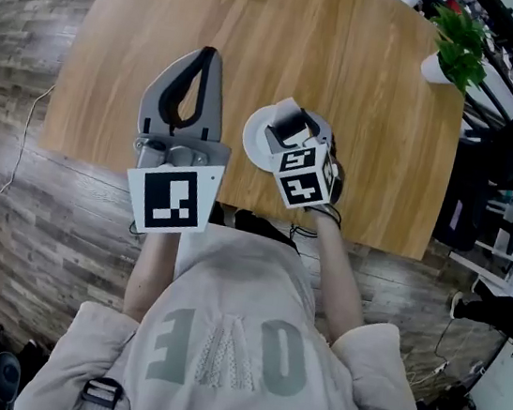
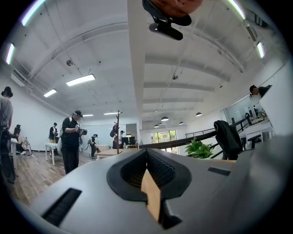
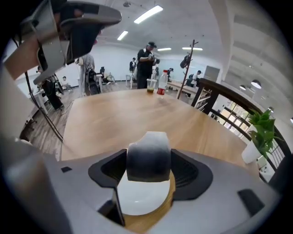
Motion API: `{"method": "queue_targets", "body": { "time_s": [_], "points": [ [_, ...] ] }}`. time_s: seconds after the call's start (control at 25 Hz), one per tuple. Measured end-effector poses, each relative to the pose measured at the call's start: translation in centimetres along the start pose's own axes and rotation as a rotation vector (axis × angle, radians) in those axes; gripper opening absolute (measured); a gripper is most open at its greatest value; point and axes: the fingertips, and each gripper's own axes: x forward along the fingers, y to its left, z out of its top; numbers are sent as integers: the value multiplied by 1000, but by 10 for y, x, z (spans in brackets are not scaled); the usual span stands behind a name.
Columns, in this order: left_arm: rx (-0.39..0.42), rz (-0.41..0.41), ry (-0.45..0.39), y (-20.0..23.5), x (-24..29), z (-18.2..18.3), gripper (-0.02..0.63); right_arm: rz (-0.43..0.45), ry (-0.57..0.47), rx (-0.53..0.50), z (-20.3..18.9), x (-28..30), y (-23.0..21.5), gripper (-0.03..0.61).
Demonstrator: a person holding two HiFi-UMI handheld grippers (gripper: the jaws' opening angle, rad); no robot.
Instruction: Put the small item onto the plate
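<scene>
A small pale grey item point(image 3: 147, 157) sits clamped between the jaws of my right gripper point(image 3: 148, 161), which is shut on it. It hangs just above a white plate point(image 3: 137, 200) on the wooden table point(image 3: 128, 119). In the head view the right gripper point(image 1: 288, 120) holds the item point(image 1: 285, 114) over the plate point(image 1: 254, 138) near the table's front edge. To the left of the plate is my left gripper point(image 1: 208, 54), shut and holding nothing, with its jaws pointing away from me. In its own view the left gripper point(image 2: 147, 154) points level across the room, and only a sliver of table shows.
A potted plant point(image 1: 457, 49) in a white pot stands at the table's far right corner point(image 3: 256, 137). A bottle point(image 3: 161, 83) and a cup point(image 3: 151, 85) stand at the far end. The front table edge point(image 1: 238, 201) is close to my body. Several people stand in the room behind.
</scene>
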Motion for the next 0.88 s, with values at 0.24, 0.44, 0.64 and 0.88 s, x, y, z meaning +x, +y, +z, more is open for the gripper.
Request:
{"method": "queue_targets", "body": {
  "time_s": [0.24, 0.44, 0.64, 0.88],
  "points": [
    [-10, 21, 20, 10, -4, -9, 9, 89, 166, -45, -37, 30, 18, 307],
    [-16, 33, 25, 14, -7, -13, 9, 138, 228, -45, -53, 37, 25, 307],
    [-19, 30, 30, 14, -7, -14, 9, 163, 252, -35, -56, 42, 28, 307],
    [-12, 19, 36, 9, -9, -16, 9, 212, 251, -33, -59, 45, 32, 308]
  ]
}}
